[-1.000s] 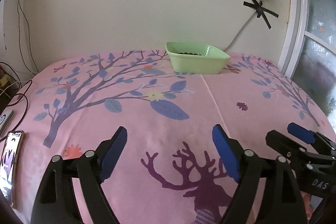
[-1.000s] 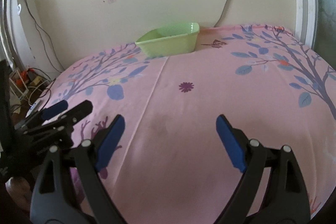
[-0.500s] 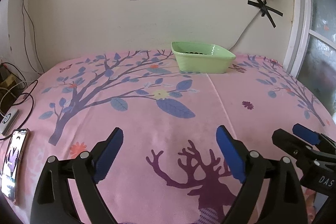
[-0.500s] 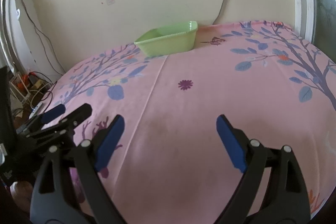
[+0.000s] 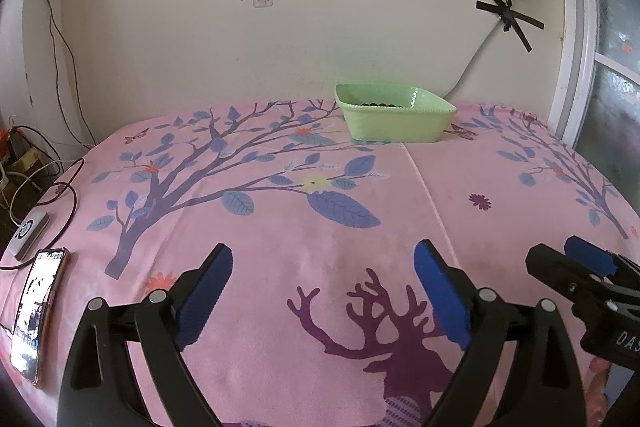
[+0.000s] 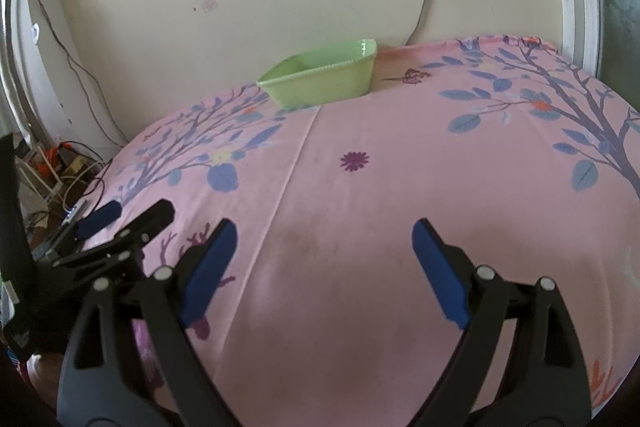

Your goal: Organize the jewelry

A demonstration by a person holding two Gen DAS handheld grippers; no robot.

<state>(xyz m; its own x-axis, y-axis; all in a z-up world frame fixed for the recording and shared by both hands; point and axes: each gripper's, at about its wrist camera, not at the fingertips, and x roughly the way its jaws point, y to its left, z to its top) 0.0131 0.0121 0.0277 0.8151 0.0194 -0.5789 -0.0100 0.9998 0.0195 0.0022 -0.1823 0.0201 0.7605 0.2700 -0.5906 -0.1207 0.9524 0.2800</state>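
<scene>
The left hand-held gripper (image 5: 323,269) hangs low over the pink printed cloth (image 5: 280,235) with its blue pads spread wide and nothing between them; its jaws have just been opening. The right hand-held gripper (image 6: 324,247) sits just beside it, equally spread and empty. Beyond both, well apart at the far edge of the worktop against the wall, stands a light green tray (image 5: 394,123), and over its rim a row of dark beads (image 5: 376,103) shows, likely the jewelry already lying inside. No loose piece is visible on the cloth between the grippers and the tray. A phone (image 5: 38,311) lies at the left edge. This looks like a pause between steps, or the end of one. The next move would call for reaching forward to the tray, or finding another piece that these views do not show.
</scene>
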